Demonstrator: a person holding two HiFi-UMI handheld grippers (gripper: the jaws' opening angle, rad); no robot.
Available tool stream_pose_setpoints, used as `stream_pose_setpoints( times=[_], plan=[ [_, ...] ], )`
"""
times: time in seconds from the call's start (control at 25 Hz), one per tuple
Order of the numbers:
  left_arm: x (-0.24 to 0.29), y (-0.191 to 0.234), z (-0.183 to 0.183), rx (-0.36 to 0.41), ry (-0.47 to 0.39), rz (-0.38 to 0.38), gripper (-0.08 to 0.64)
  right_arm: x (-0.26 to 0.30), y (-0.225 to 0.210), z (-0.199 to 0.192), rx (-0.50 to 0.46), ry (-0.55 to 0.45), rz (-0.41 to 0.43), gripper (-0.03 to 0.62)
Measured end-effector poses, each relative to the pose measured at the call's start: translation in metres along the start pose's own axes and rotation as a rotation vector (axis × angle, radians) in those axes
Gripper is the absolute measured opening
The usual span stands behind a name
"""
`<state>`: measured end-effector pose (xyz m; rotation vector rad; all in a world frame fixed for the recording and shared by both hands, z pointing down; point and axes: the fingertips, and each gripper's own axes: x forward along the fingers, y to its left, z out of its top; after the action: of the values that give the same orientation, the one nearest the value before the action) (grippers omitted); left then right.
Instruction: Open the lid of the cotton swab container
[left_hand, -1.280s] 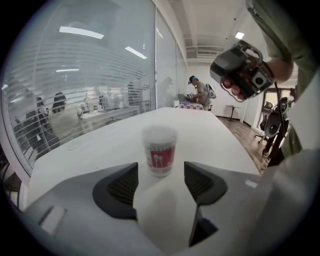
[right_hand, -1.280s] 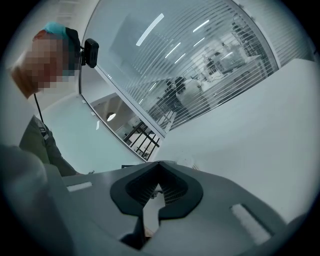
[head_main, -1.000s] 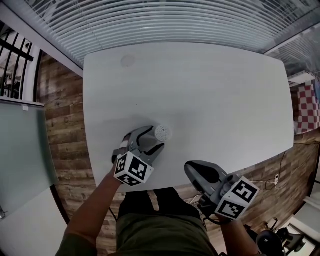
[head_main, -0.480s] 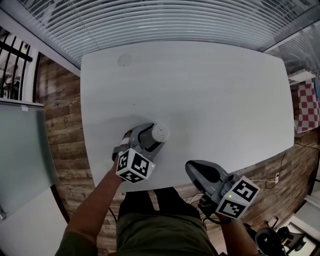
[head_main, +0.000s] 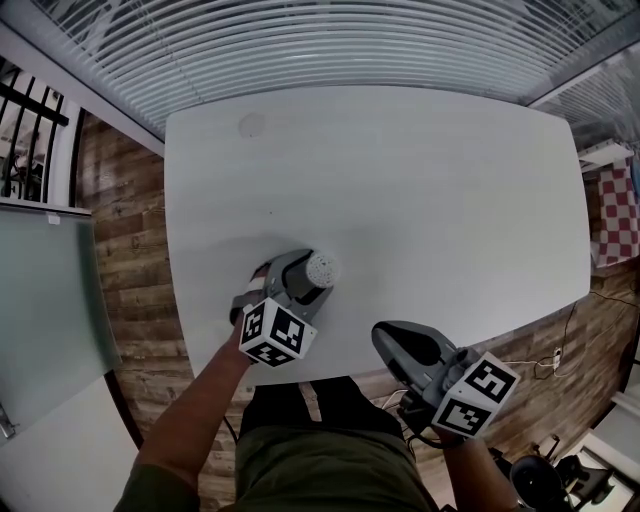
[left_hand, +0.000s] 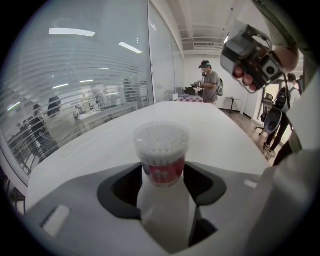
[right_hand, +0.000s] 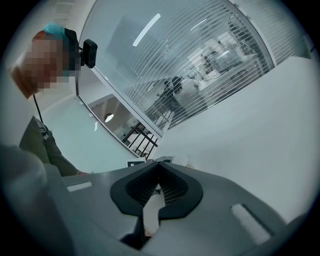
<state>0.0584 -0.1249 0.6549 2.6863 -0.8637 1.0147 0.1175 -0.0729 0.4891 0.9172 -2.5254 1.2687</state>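
Your left gripper (left_hand: 162, 187) is clamped on the cotton swab container (left_hand: 161, 142), which stands upright with its lid on, toward 7 o'clock on the white table (head_main: 420, 200). Your right gripper (head_main: 392, 340), at 4 o'clock from it, has jaws together, empty, over the near edge.

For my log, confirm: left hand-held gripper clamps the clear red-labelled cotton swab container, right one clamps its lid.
Wrong: the right hand-held gripper is shut on nothing, as the right gripper view shows. The left hand-held gripper does clamp the clear red-labelled cotton swab container.
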Motion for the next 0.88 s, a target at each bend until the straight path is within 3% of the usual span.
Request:
stream_pose_setpoints(
  times=[0.68, 0.88],
  plan=[
    [-0.006, -0.001, 0.003, -0.025, -0.019, -0.008, 0.254, 0.007, 0.002, 0.008, -0.010, -0.007, -0.004, 0.011],
    [-0.011, 0.003, 0.006, -0.027, -0.061, -0.009, 0.249, 0.012, 0.006, 0.004, -0.013, 0.001, -0.008, 0.011]
  ],
)
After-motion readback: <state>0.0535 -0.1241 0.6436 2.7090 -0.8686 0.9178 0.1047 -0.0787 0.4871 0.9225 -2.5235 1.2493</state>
